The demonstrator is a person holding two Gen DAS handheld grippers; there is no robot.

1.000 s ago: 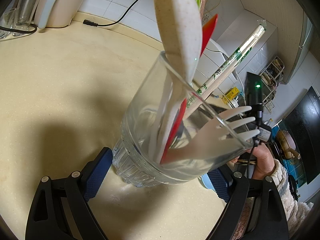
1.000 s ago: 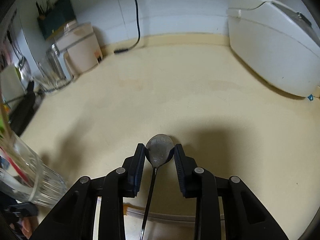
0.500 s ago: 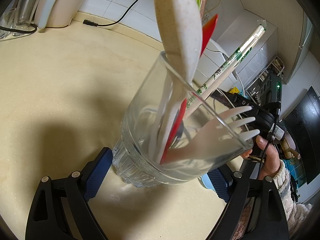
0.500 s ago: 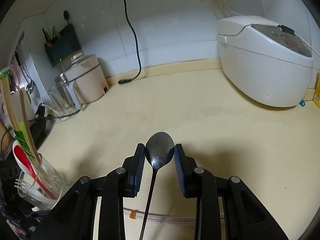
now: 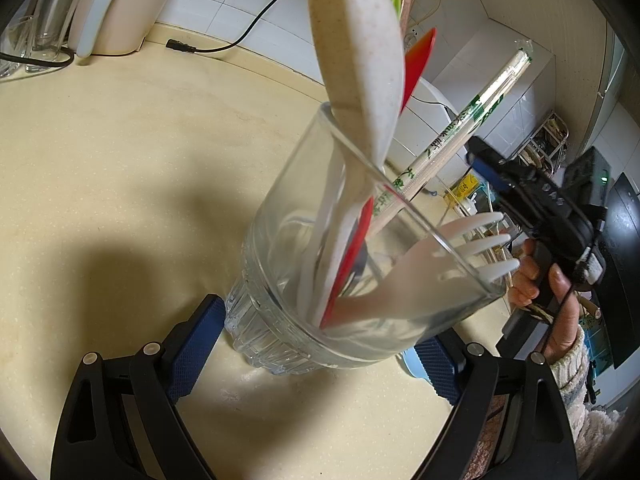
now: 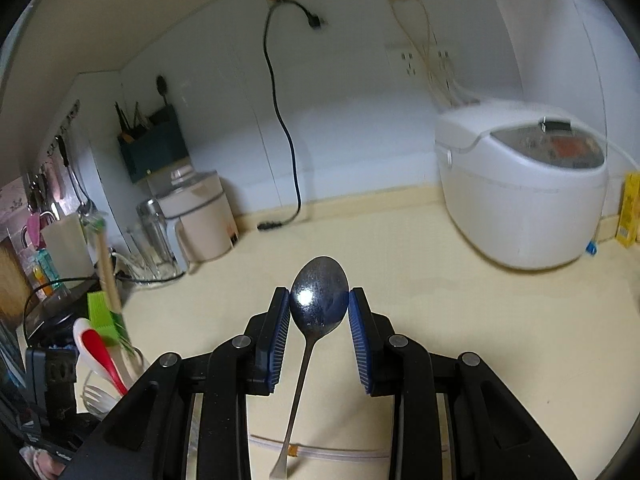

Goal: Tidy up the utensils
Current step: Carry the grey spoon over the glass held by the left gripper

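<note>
- Metal spoon [image 6: 319, 300] sits clamped by its bowl between the blue pads of my right claw [image 6: 319, 312], handle hanging down toward me, clear of the cream worktop [image 6: 400, 248].
- My left claw [image 5: 316, 344] grips the base of the glass [image 5: 304, 280], which stands on the worktop.
- In the glass: a speckled spoon [image 5: 360, 52], a red spoon [image 5: 352, 252], a white fork [image 5: 440, 264] and wrapped chopsticks [image 5: 460, 128].
- White rice cooker [image 6: 520, 184] stands at the back right.
</note>
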